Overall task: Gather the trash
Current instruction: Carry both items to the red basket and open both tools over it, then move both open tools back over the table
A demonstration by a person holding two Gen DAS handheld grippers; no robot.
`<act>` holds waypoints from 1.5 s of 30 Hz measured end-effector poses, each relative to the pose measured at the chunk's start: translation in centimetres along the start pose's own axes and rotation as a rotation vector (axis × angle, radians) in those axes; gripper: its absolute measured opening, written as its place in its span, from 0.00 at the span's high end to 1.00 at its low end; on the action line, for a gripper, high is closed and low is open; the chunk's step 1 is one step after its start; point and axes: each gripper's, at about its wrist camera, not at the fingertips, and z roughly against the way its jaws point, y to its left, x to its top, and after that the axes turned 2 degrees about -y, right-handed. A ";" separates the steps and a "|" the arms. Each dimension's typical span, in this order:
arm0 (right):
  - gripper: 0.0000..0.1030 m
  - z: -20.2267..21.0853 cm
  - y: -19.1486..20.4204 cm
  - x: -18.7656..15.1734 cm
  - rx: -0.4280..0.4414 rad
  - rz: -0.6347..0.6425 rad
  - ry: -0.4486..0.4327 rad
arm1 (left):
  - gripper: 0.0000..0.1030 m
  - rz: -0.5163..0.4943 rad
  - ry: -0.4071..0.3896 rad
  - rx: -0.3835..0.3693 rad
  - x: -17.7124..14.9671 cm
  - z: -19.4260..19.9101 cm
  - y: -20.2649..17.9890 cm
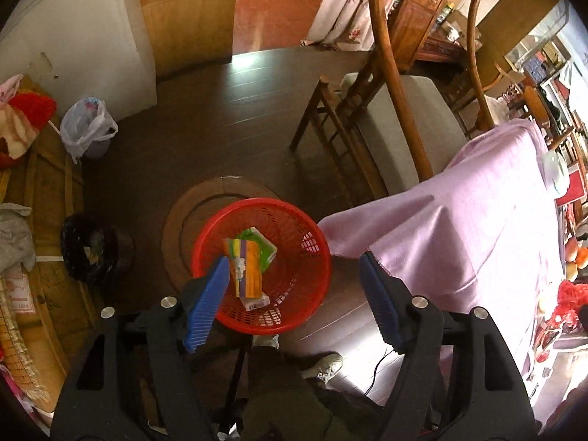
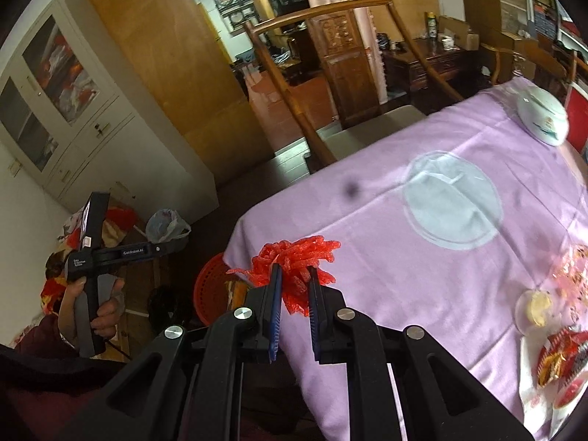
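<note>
The left gripper [image 1: 297, 286] is hanging over the red basket [image 1: 316, 275] on the dark floor, with its blue jaws spread wide and nothing between them. A striped colourful box [image 1: 248, 270] is lying in the basket, just beside the left jaw, on top of a green packet [image 1: 262, 248]. The right gripper [image 2: 296, 283] is pinching a red foam net [image 2: 294, 261] between its jaws, above the edge of the purple tablecloth [image 2: 386, 275].

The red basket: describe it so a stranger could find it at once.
Start at the table under the purple cloth. On the dark floor beside its corner stands the red basket, round and meshed, holding colourful packets. The two bins nearby are bag-lined; this one is not.
</note>
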 end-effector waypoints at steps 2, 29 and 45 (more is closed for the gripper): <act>0.87 -1.0 1.0 0.3 0.024 0.022 0.023 | 0.30 0.008 -0.007 0.002 0.0 0.3 0.3; 0.67 -11.8 14.0 5.2 0.247 0.281 0.200 | 0.25 0.110 -0.062 0.035 -1.1 4.7 6.8; 0.67 -1.4 0.2 1.6 -0.055 -0.051 -0.021 | 0.25 -0.307 -0.021 -0.151 2.6 1.1 -9.9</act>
